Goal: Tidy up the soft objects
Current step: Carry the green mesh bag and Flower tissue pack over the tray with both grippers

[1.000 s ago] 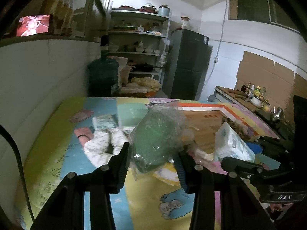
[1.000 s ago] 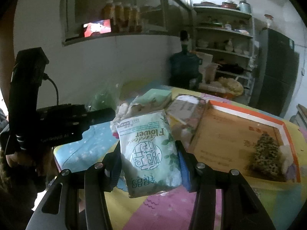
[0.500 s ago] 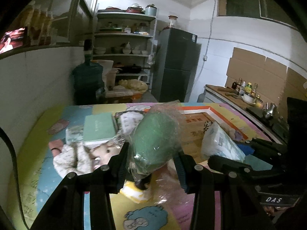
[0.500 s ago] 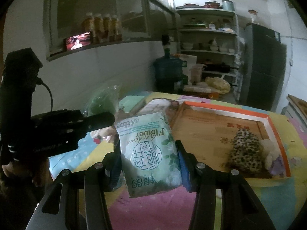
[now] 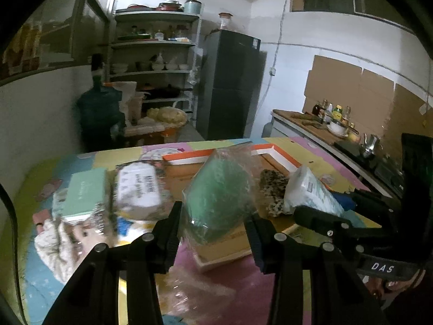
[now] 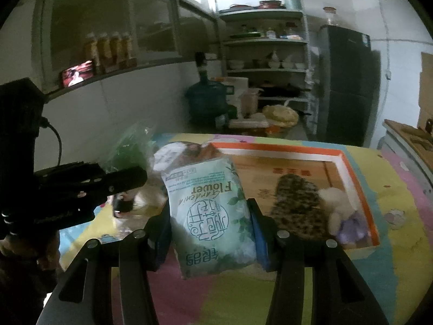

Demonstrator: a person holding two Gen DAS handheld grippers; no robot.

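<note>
The left gripper [image 5: 212,216] clamps a green plastic-wrapped bundle [image 5: 219,197]; the right gripper [image 6: 209,224] clamps a pale-green tissue pack [image 6: 211,216]; only its view shows the cream plush toy [image 6: 338,203] ahead.

Fridge [image 5: 230,86], water jug [image 6: 207,101], shelves [image 6: 266,42]

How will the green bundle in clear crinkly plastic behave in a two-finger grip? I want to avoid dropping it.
The green bundle in clear plastic wrap, pinched by the left gripper, probably squashes: it bulges above the pads. The loose, glossy film may slide against them. It hangs unsupported without sagging, so it seems light.
</note>
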